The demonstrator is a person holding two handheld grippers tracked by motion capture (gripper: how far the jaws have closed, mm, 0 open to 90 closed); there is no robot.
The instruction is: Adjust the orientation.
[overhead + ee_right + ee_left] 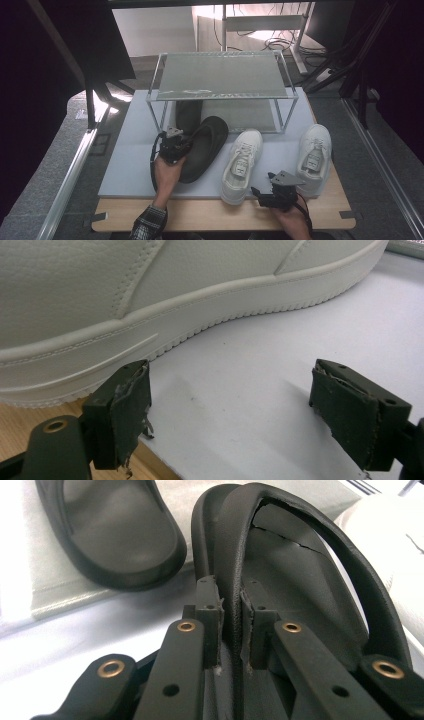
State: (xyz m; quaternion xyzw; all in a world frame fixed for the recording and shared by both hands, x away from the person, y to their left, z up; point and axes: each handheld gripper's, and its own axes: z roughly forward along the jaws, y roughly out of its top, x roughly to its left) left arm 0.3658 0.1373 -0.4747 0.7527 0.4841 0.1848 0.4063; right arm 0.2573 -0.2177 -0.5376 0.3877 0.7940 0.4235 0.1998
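My left gripper (pixel 184 146) is shut on the strap edge of a black slipper (pixel 206 145) that lies tilted on the grey mat (pixel 135 165). In the left gripper view the jaws (pixel 231 602) pinch the slipper's black rim (pixel 300 525). A second black slipper (pixel 188 114) rests on the rack's lower shelf, its heel toward me (pixel 117 535). My right gripper (pixel 263 186) stands open near the table's front edge, between two white sneakers. Its pads (pixel 126 407) are spread beside the left sneaker's sole (pixel 165 335), with nothing between them.
A two-tier metal rack (pixel 220 75) stands at the back of the mat. The left white sneaker (pixel 243 162) and the right white sneaker (pixel 315 152) sit in front of it. The wooden table edge (pixel 210 215) runs along the front.
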